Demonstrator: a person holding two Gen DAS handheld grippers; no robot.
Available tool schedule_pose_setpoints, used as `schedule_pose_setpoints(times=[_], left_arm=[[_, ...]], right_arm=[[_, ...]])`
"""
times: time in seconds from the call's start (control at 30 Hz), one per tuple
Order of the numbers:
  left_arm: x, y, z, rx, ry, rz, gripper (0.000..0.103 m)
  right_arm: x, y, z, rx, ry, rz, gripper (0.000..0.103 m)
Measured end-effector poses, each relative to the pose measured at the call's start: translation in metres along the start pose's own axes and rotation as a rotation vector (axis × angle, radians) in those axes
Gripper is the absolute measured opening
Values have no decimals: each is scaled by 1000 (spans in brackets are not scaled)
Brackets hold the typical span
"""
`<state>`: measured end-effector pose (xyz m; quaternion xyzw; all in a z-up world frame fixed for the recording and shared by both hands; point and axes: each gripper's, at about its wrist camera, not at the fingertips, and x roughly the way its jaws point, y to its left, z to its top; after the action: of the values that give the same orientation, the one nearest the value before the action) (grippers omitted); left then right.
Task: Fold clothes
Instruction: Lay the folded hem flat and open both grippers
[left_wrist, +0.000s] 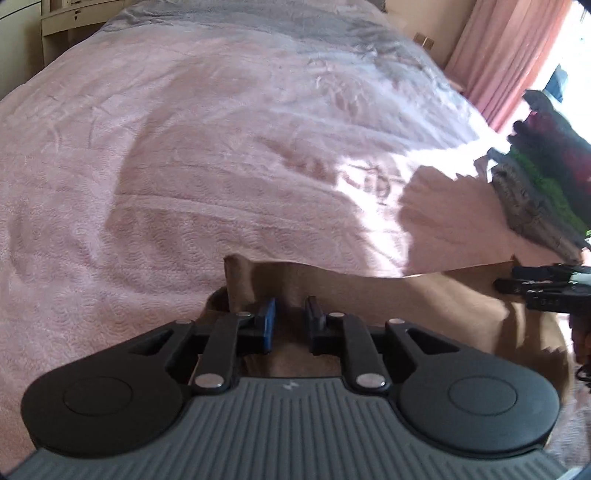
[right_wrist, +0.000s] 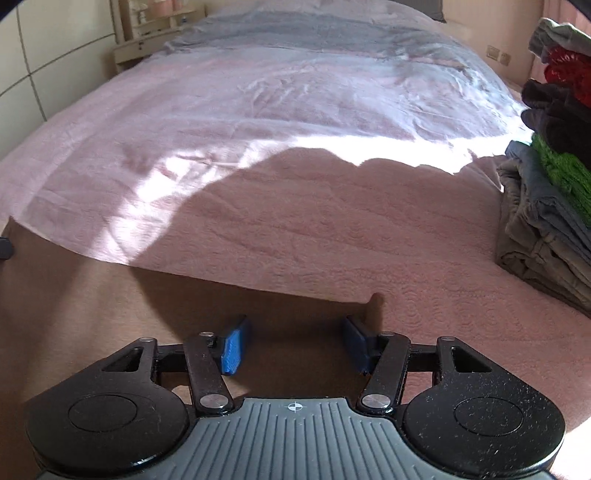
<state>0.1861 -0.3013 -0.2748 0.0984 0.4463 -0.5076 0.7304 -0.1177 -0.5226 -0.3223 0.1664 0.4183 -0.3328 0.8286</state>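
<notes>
Slippage is the risk—the flat tan-brown fabric garment (right_wrist: 110, 295) lies at the pink textured bedspread's (right_wrist: 332, 229) near edge, ungripped, left gripper (left_wrist: 290, 325) slightly apart, right gripper (right_wrist: 295, 345) wide apart—a one-sided grab would skew the fold.

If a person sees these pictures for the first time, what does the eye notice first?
Probably the wide pink bedspread, with a bright band of sunlight across it. Next, the stack of folded clothes at the bed's right edge, with green and red layers. Nearest, a tan garment lies under the open right gripper.
</notes>
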Motion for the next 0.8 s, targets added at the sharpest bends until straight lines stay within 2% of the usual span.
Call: schedule_pose_setpoints(times=[0.2, 0.27, 0.3, 0.37, 0.4, 0.47, 0.5, 0.6, 0.7, 0.8], left_arm=[[6, -13, -4, 48, 9, 37, 16], [8, -19, -7, 71, 17, 34, 17], [10, -27, -13, 95, 31, 6, 17], [13, -42, -23, 144, 59, -51, 17], [19, -48, -29, 178, 72, -55, 18], [38, -53, -40, 256, 86, -8, 18], [45, -51, -45, 275, 75, 13, 15], [43, -37, -43, 248, 57, 37, 12], [17, -29, -40, 223, 35, 76, 11], [-16, -30, -43, 191, 11, 65, 12]], right_arm=[[-38, -3, 6, 68, -63, -28, 58], [-53, 10, 5, 73, -81, 29, 58], [-55, 18, 2, 68, -79, 64, 58], [-50, 36, -4, 39, -56, 102, 58], [-44, 44, -8, 19, -40, 105, 58], [-25, 52, -18, -14, -21, 72, 58], [-18, 48, -22, -15, -25, 62, 58], [-18, 33, -25, 15, -35, 14, 58], [-33, 17, -23, 51, -28, -46, 58], [-66, 10, -30, 127, -44, -1, 58]])
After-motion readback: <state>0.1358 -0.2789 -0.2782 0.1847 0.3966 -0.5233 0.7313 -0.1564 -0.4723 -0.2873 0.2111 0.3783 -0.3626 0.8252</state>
